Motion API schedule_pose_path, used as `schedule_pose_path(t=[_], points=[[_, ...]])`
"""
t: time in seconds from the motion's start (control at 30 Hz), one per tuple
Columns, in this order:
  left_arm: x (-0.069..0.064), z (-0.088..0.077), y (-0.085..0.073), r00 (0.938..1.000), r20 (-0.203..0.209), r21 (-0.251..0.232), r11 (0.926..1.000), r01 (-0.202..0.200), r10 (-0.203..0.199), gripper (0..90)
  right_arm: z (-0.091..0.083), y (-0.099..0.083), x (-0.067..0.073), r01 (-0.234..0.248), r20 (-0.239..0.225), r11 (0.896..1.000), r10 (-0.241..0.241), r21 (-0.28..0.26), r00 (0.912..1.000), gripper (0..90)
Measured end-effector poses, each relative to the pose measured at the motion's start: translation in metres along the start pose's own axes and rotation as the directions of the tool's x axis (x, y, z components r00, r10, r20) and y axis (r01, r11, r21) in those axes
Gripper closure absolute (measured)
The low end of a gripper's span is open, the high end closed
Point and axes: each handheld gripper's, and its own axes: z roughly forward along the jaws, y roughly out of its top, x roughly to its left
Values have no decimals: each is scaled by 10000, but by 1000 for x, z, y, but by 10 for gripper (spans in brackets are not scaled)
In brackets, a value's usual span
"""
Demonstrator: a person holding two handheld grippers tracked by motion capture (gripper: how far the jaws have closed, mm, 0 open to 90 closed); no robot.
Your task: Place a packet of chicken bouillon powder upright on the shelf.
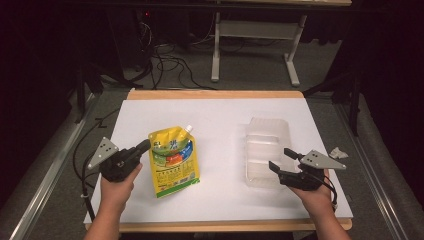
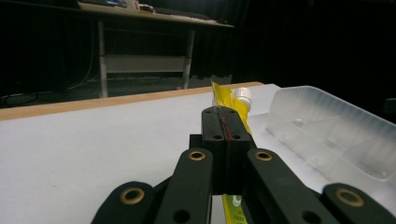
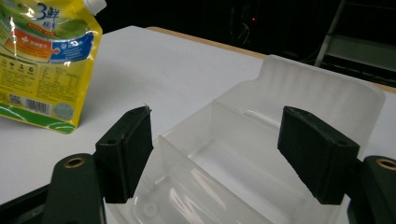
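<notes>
Jaws shut, left gripper point(image 1: 143, 146) touches the soft, floppy pouch point(image 1: 173, 161); right gripper point(image 1: 283, 159) gapes over the tray point(image 1: 265, 131); grip the pouch's edge.

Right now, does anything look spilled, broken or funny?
Nothing spilled or broken. The yellow spout pouch lies flat and slightly askew, its cap on. The clear plastic tray sits upright and empty.
</notes>
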Motion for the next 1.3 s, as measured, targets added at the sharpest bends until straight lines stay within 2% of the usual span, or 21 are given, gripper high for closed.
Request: schedule_pose_path(t=[0.23, 0.3, 0.4, 0.43, 0.5, 0.57, 0.6, 0.67, 0.7, 0.73, 0.83, 0.87, 0.9, 0.97, 1.03, 1.07, 1.17, 1.2, 1.3], points=[[-17, -17, -1, 9986, 380, -209, 9991, -359, 367, 900, -1, 6, 16, 437, -359, 9987, -445, -251, 9984, 279], [-20, -21, -3, 9983, 412, -233, 9989, -408, 417, 900, 0, 8, 24, 484, -658, 9984, -503, -291, 9966, 282], [-25, -27, -5, 9974, 392, -222, 9980, -597, 605, 900, 2, 10, 29, 448, -776, 9989, -458, -142, 9959, 299], [-26, -29, -6, 9971, 363, -240, 9975, -661, 669, 900, 4, 11, 35, 392, -1029, 9992, -400, -93, 9939, 311], [-29, -32, -7, 9964, 349, -298, 9966, -768, 779, 900, 6, 13, 38, 425, -1103, 9991, -430, -73, 9930, 311], [-32, -36, -10, 9954, 301, -360, 9953, -894, 905, 900, 9, 16, 42, 326, -1371, 9995, -326, -26, 9900, 307], [-33, -38, -11, 9952, 273, -392, 9949, -933, 944, 900, 12, 19, 47, 154, -1729, 9999, -145, 34, 9848, 295], [-36, -41, -13, 9946, 224, -444, 9940, -998, 1009, 900, 15, 21, 50, 121, -1888, 9999, -109, 53, 9819, 290], [-37, -43, -14, 9937, 184, -461, 9929, -1099, 1109, 900, 20, 25, 56, 235, -2111, 9997, -210, 94, 9772, 281], [-38, -44, -15, 9933, 184, -485, 9923, -1135, 1145, 900, 20, 25, 56, 235, -2111, 9997, -210, 94, 9772, 281], [-40, -47, -18, 9913, 223, -577, 9901, -1281, 1295, 900, 35, 35, 69, 649, -2491, 9975, -559, 282, 9669, 266], [-40, -48, -18, 9908, 279, -597, 9896, -1306, 1325, 900, 35, 35, 69, 649, -2491, 9975, -559, 282, 9669, 266], [-41, -48, -19, 9893, 393, -652, 9883, -1378, 1405, 900, 44, 40, 76, 717, -2728, 9966, -584, 393, 9603, 258], [-42, -49, -19, 9885, 448, -657, 9878, -1414, 1445, 900, 48, 42, 79, 767, -2819, 9961, -615, 432, 9575, 256], [-44, -50, -19, 9868, 544, -691, 9864, -1489, 1528, 900, 63, 48, 88, 835, -3119, 9952, -635, 513, 9480, 249], [-45, -50, -19, 9857, 594, -684, 9857, -1537, 1578, 900, 63, 48, 88, 835, -3119, 9952, -635, 513, 9480, 249], [-49, -53, -21, 9829, 775, -737, 9842, -1612, 1669, 900, 82, 55, 99, 813, -3587, 9943, -516, 684, 9320, 231], [-50, -54, -21, 9814, 810, -723, 9831, -1683, 1740, 900, 82, 55, 99, 813, -3587, 9943, -516, 684, 9320, 231], [-52, -57, -23, 9788, 936, -710, 9818, -1759, 1821, 900, 96, 59, 106, 879, -3828, 9931, -518, 773, 9224, 207]])
